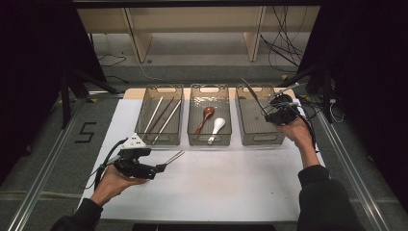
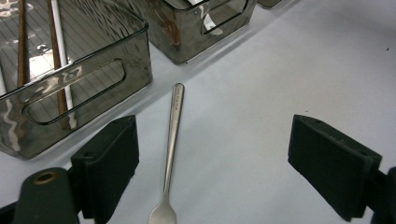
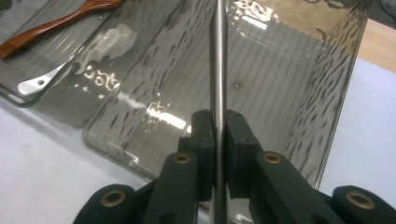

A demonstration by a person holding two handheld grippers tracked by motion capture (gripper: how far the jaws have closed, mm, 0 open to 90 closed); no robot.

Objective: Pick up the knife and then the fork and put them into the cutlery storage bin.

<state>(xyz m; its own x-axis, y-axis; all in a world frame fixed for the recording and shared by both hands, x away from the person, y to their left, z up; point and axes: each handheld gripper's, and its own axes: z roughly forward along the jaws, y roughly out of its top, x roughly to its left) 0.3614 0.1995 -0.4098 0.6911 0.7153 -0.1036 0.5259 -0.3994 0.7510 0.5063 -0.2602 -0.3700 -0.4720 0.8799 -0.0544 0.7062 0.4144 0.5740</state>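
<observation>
High view: we see the left hand (image 1: 111,183) low at the near left of the worktop (image 1: 231,187), forearm entering from the bottom edge, holding the left tool (image 1: 161,168) roughly level and pointed toward the trays. Its jaws stand spread wide with nothing between the pads. In the left gripper view a metal spoon (image 2: 172,149) lies flat on the white worktop between those open jaws, untouched, bowl toward the tool, handle end just short of the left tray (image 1: 159,115). We see faint stamped marks near the handle end; too small to read.

The right hand (image 1: 299,132) is raised over the near right corner of the right tray (image 1: 260,115), wrist bent. The right tool (image 3: 220,122) is pressed together on a thin metal utensil handle (image 3: 218,56), which runs straight up between the pads over that tray. Which utensil it is we cannot tell.

Three smoked clear trays sit in a row. The left tray holds several chopsticks (image 1: 161,115), white and brown. The middle tray (image 1: 209,115) holds a brown wooden spoon (image 1: 205,118) and a white spoon (image 1: 217,128). On the floor at left we read a taped "5" (image 1: 85,132).
</observation>
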